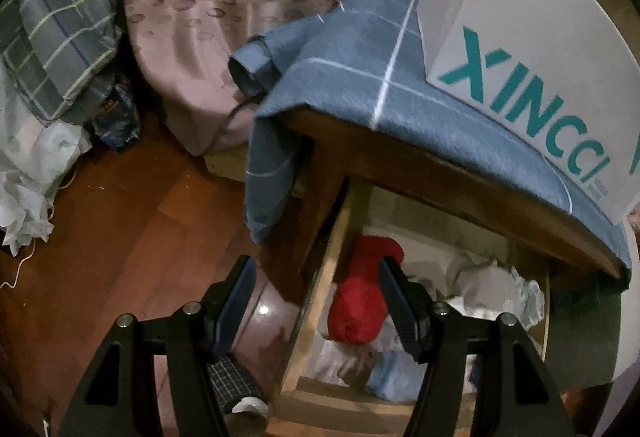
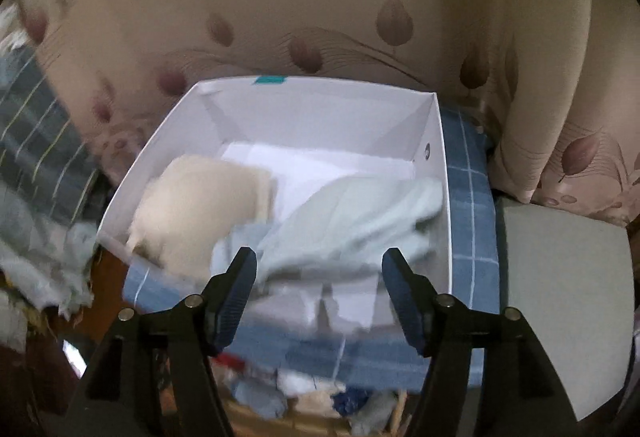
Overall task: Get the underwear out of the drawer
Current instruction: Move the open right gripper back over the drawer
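**Drawer open under a cloth-draped counter**

A white cardboard box (image 2: 436,173) sits on the blue checked cloth (image 1: 360,77) covering the wooden counter (image 1: 420,157), whose overhang shadows the open drawer (image 1: 316,301). Inside the drawer lies crumpled underwear, a red roll (image 1: 360,301) foremost. In the box rest a cream piece (image 2: 204,205) and a pale-green piece (image 2: 352,225), soft and rumpled. Left tongs (image 1: 316,309) spread, empty; right tongs (image 2: 320,293) spread, empty, above the box. Leaf-print curtain (image 2: 360,17) behind; reddish wood floor (image 1: 132,205).

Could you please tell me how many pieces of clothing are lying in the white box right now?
2: a cream piece at the box's left side, and a pale mint piece at its right, draped over the front edge. More may lie underneath.
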